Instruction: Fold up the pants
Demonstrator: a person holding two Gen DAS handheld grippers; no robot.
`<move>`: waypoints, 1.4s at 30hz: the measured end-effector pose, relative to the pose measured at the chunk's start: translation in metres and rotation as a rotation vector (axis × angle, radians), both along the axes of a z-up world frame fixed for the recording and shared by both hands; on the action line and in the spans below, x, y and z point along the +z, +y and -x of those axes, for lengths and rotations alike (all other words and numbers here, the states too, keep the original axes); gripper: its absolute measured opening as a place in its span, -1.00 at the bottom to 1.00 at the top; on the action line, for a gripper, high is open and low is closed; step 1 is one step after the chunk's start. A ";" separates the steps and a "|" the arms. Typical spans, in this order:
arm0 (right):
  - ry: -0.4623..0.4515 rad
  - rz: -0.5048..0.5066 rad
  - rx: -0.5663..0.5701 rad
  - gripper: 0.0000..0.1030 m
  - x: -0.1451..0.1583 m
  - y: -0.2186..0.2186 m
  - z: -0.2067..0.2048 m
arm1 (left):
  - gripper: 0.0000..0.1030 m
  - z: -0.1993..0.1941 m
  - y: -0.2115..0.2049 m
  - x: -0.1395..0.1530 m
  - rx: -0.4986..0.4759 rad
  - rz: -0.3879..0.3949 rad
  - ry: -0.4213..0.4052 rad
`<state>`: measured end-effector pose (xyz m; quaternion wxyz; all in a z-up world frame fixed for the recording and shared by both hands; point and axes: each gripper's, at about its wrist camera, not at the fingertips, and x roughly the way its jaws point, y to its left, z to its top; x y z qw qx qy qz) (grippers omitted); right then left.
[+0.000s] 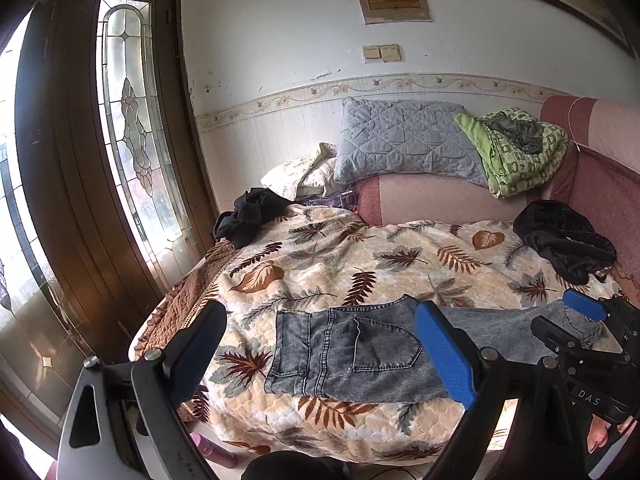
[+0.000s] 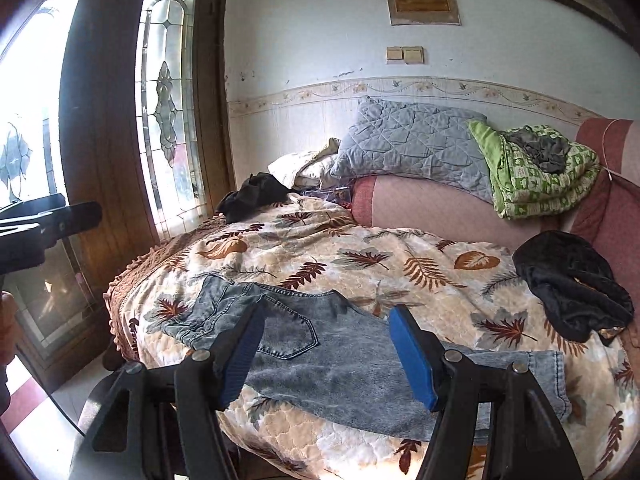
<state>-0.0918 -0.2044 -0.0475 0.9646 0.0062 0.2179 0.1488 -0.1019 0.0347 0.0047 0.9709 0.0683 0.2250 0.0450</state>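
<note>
Leaf-print bedspread (image 1: 360,248) covers the bed; grey denim jeans (image 1: 344,356) lie flat along its near edge. Left tool (image 1: 320,344) and right tool (image 2: 326,354) hover above, both spread, holding nothing.

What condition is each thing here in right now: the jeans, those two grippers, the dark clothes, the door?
jeans: laid flat on the bedspread, back pocket up, unfolded
left gripper: open, empty
right gripper: open, empty
black garment: crumpled
second black garment: crumpled
green blanket: folded
door: shut
</note>
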 end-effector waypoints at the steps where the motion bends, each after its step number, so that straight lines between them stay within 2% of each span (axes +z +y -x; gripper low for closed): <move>1: 0.000 -0.005 -0.003 0.33 0.000 -0.001 -0.001 | 0.85 0.000 -0.001 0.000 0.001 -0.002 -0.001; 7: -0.003 -0.011 -0.023 0.33 0.001 -0.010 -0.002 | 0.85 -0.005 0.000 -0.002 0.004 0.002 0.005; 13: 0.002 -0.001 -0.069 0.33 -0.001 -0.026 0.001 | 0.85 -0.028 0.000 -0.014 0.011 0.029 0.027; 26: 0.045 0.022 -0.206 0.33 -0.014 -0.076 -0.003 | 0.85 -0.082 -0.031 -0.044 -0.064 0.070 0.104; 42: 0.074 0.006 -0.198 0.33 -0.029 -0.076 -0.024 | 0.85 -0.101 -0.048 -0.057 -0.085 0.053 0.142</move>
